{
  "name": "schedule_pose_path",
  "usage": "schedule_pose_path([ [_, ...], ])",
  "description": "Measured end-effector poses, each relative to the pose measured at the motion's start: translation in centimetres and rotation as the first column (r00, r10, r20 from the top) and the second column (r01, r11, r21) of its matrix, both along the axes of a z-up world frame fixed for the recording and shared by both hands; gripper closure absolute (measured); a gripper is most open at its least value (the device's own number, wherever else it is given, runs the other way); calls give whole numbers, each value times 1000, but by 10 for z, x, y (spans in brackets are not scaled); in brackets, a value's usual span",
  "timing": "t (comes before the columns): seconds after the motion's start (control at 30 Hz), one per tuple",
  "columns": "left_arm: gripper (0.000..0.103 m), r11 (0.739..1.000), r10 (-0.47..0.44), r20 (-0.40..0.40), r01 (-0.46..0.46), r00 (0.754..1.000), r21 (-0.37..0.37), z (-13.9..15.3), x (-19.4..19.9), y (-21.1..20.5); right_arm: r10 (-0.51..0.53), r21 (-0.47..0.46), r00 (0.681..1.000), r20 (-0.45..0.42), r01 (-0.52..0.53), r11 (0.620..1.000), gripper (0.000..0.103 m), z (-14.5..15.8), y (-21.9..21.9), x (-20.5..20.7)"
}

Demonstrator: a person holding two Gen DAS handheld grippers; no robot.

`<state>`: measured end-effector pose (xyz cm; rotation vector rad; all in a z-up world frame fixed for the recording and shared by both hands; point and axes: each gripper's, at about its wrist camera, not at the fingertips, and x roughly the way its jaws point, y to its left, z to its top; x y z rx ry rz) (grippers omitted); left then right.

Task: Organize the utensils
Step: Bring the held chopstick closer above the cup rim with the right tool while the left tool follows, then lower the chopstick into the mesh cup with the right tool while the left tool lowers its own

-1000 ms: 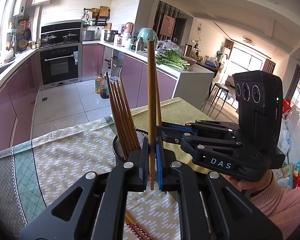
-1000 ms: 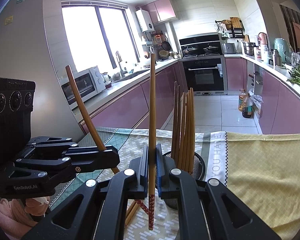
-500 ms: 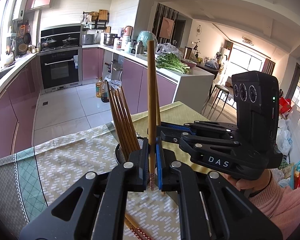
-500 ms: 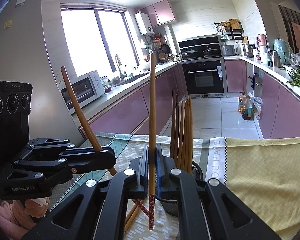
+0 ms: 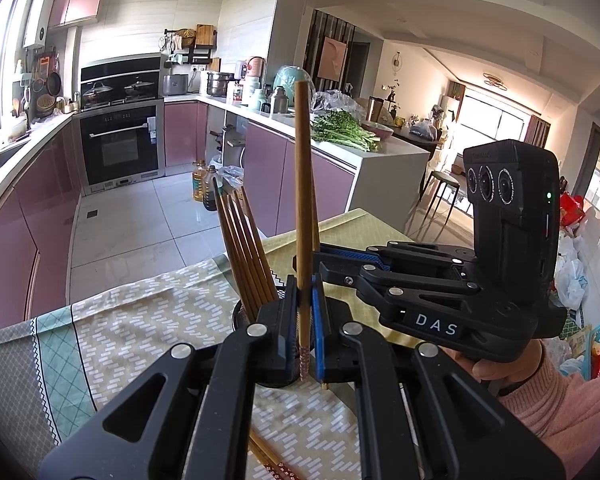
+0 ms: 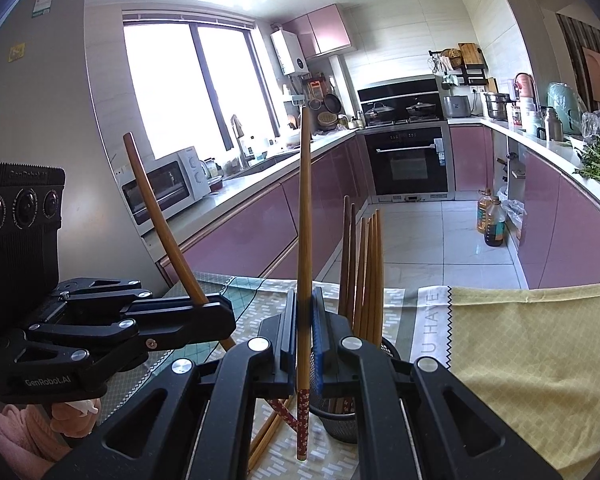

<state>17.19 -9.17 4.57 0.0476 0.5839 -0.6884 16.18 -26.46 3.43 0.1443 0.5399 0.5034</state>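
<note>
Two wooden chopsticks [image 5: 302,216] [image 6: 304,240] stand near upright, patterned ends down, beside a black mesh holder [image 6: 342,420] containing more chopsticks [image 6: 362,276]

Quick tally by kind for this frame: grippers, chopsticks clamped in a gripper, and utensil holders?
Grippers: 2, the left gripper and the right gripper
Clamped chopsticks: 2, the left chopstick and the right chopstick
Mesh holder: 1
Total: 5
</note>
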Motion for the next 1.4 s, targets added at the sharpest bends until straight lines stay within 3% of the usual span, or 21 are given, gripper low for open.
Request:
schedule_pose_path([
  [1.07, 96, 1000, 16, 59, -15, 998, -12, 18, -3, -1, -6, 8, 999, 48, 6, 1000, 97, 16, 1, 13],
  [1.4, 96, 1000, 25, 40, -24, 999, -2, 16, -4, -2, -25, 7, 999, 39, 25, 1000, 97, 14, 4, 24],
])
